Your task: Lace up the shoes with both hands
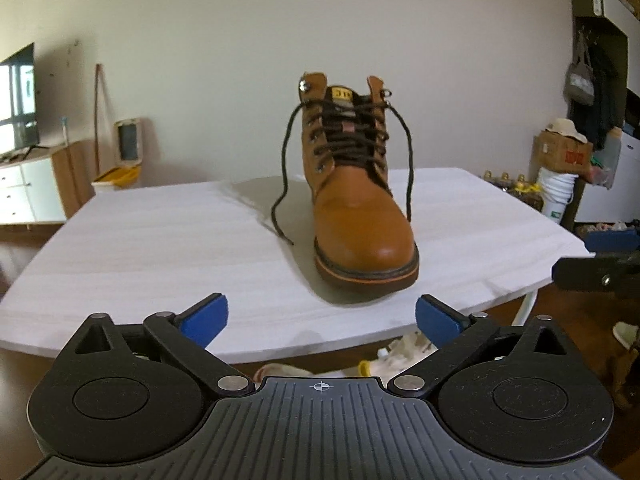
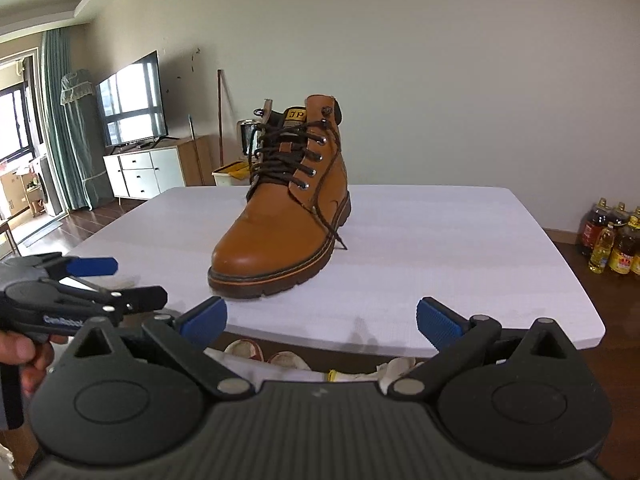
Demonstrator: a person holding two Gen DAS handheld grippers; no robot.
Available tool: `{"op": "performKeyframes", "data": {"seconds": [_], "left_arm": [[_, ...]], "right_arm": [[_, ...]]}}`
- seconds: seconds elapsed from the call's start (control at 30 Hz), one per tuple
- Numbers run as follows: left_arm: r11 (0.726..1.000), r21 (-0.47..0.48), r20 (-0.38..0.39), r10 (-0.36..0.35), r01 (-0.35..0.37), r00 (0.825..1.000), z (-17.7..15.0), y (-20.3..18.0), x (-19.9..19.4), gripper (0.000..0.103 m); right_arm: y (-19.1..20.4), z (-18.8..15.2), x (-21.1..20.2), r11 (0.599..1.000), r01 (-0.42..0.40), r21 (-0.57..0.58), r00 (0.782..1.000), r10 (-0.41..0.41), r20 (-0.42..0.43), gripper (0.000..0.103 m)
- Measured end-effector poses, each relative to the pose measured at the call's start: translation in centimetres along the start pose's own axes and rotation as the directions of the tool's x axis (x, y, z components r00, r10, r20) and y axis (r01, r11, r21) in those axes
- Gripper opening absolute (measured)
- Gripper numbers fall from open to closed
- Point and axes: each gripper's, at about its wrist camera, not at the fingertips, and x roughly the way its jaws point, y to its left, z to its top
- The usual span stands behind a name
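Note:
A tan leather boot [image 1: 360, 216] stands upright on the white table [image 1: 140, 248], toe toward me. Its dark brown lace is threaded through the eyelets, untied. One loose lace end [image 1: 282, 196] hangs down the left side onto the table, the other lace end [image 1: 409, 168] hangs down the right. My left gripper [image 1: 322, 320] is open at the table's near edge, nothing between its blue pads. In the right wrist view the boot [image 2: 280, 220] is angled left, and my right gripper [image 2: 322, 320] is open and empty. The left gripper [image 2: 104, 280] shows at that view's left, held by a hand.
A TV [image 2: 134, 100] on a white cabinet stands at the back left. Oil bottles [image 2: 612, 240] sit on the floor at the right. Boxes and a bucket [image 1: 560, 184] crowd the right side in the left wrist view. Shoes and cloth [image 2: 280, 360] lie under the table edge.

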Motion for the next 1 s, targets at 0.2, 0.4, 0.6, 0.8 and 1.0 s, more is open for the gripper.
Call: {"op": "performKeyframes", "data": {"seconds": [0.2, 0.4, 0.6, 0.8, 1.0], "left_arm": [[1.0, -0.005, 0.011, 0.023, -0.023, 1.0, 0.8, 0.0, -1.8, 0.103], [0.999, -0.022, 0.025, 0.036, -0.036, 0.999, 2.2, 0.4, -3.5, 0.103], [0.999, -0.018, 0.068, 0.05, -0.049, 0.996, 3.7, -0.1, -5.3, 0.103], [0.998, -0.016, 0.078, 0.069, -0.068, 0.995, 4.4, -1.0, -5.9, 0.103], [0.996, -0.036, 0.071, 0.09, -0.088, 0.993, 4.6, -1.2, -6.0, 0.103]], "right_arm": [[0.9, 0.0, -1.5, 1.0, 0.018, 0.013, 1.0, -0.018, -0.003, 0.102], [1.6, 0.7, -2.9, 1.0, 0.024, 0.019, 1.0, -0.024, 0.02, 0.102], [2.1, 2.0, -4.5, 1.0, 0.027, 0.006, 0.997, -0.028, 0.066, 0.102], [2.0, 2.7, -5.5, 1.0, 0.022, -0.002, 0.996, -0.021, 0.09, 0.102], [1.9, 3.1, -6.0, 1.0, 0.024, -0.005, 0.994, -0.023, 0.104, 0.102]]}}
